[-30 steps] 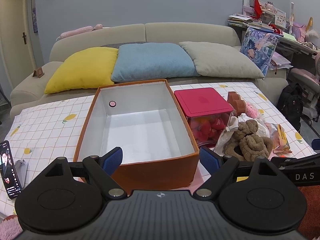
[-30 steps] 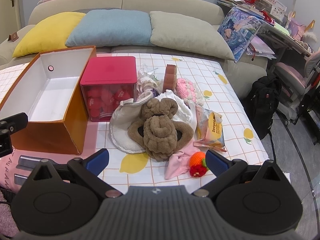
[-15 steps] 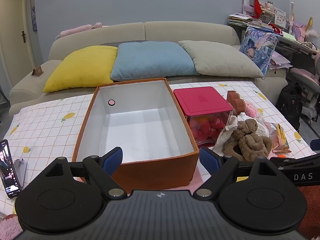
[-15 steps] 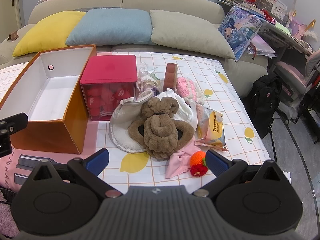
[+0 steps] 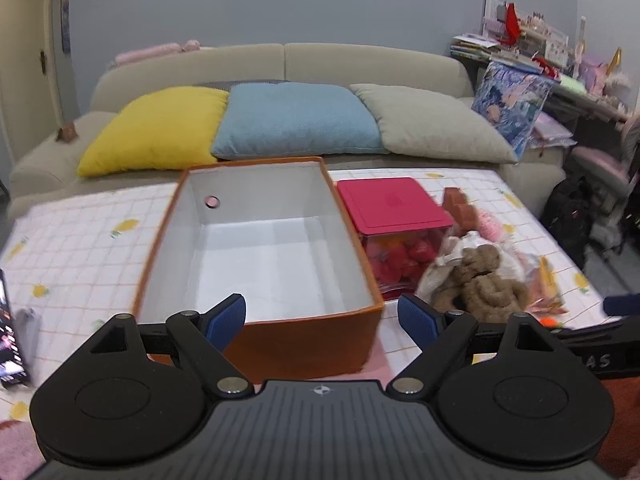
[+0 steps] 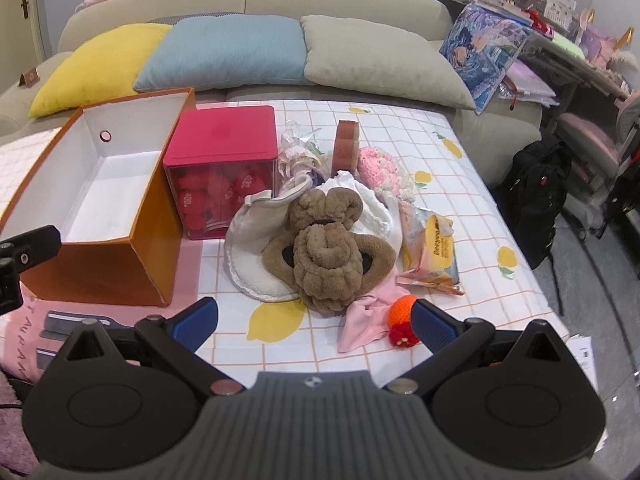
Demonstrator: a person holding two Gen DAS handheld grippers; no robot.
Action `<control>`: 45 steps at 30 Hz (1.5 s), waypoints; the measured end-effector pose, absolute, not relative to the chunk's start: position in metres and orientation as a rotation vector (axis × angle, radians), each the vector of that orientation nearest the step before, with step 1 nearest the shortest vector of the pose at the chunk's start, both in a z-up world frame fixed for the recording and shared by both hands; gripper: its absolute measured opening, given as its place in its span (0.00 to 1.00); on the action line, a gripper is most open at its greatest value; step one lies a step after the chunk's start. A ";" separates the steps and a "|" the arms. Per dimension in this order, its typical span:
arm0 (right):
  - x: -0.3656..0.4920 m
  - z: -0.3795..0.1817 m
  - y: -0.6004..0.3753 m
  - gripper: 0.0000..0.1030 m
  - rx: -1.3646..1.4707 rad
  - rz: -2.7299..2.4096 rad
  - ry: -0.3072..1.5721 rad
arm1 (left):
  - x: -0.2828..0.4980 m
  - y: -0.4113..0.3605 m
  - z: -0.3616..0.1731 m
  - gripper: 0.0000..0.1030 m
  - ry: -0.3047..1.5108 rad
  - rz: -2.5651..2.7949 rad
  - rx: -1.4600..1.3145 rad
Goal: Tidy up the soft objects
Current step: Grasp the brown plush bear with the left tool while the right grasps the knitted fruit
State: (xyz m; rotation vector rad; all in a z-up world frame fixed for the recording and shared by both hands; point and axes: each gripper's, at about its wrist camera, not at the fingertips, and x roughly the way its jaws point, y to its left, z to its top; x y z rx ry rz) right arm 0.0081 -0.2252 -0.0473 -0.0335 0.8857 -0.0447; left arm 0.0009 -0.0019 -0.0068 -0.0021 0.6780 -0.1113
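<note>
An empty orange box (image 5: 256, 336) with a white inside stands on the checked tablecloth; it also shows in the right wrist view (image 6: 96, 268). To its right lies a pile of soft things: a brown plush slipper (image 6: 326, 260), a white slipper (image 6: 256, 248), a pink cloth (image 6: 368, 316), an orange knitted ball (image 6: 402, 308) and pink knitwear (image 6: 380, 166). The brown plush also shows in the left wrist view (image 5: 480, 280). My left gripper (image 5: 322, 320) is open and empty before the box's near wall. My right gripper (image 6: 314, 320) is open and empty, just short of the pile.
A red-lidded clear container (image 6: 224, 168) of red items stands between box and pile. A snack packet (image 6: 432, 252) and a brown block (image 6: 346, 142) lie by the pile. A phone (image 5: 10, 340) lies at the left. A sofa with cushions (image 5: 296, 120) stands behind.
The left gripper has risen and tilted slightly, so the box sits lower and nearer in its view. The right gripper has edged toward the pile. Both stay open.
</note>
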 end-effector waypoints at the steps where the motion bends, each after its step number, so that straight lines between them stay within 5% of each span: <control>1: 0.008 -0.047 -0.227 0.97 -0.027 -0.041 0.888 | 0.002 -0.001 -0.006 0.92 0.681 -0.137 -0.019; 7: 0.009 -0.048 -0.242 0.88 0.013 -0.032 0.901 | 0.006 -0.010 -0.003 0.76 0.712 -0.273 -0.065; 14: 0.022 -0.051 -0.277 0.79 0.006 -0.041 0.935 | 0.026 -0.040 0.001 0.71 0.745 -0.402 -0.036; 23: 0.044 -0.090 -0.332 0.59 0.047 -0.084 1.046 | 0.066 -0.097 -0.025 0.71 0.875 -0.567 -0.024; 34: 0.084 -0.137 -0.345 0.54 0.162 -0.088 1.142 | 0.115 -0.128 -0.069 0.79 1.025 -0.522 -0.212; 45: 0.095 -0.159 -0.357 0.45 0.275 -0.104 1.194 | 0.137 -0.170 -0.107 0.86 1.074 -0.421 -0.104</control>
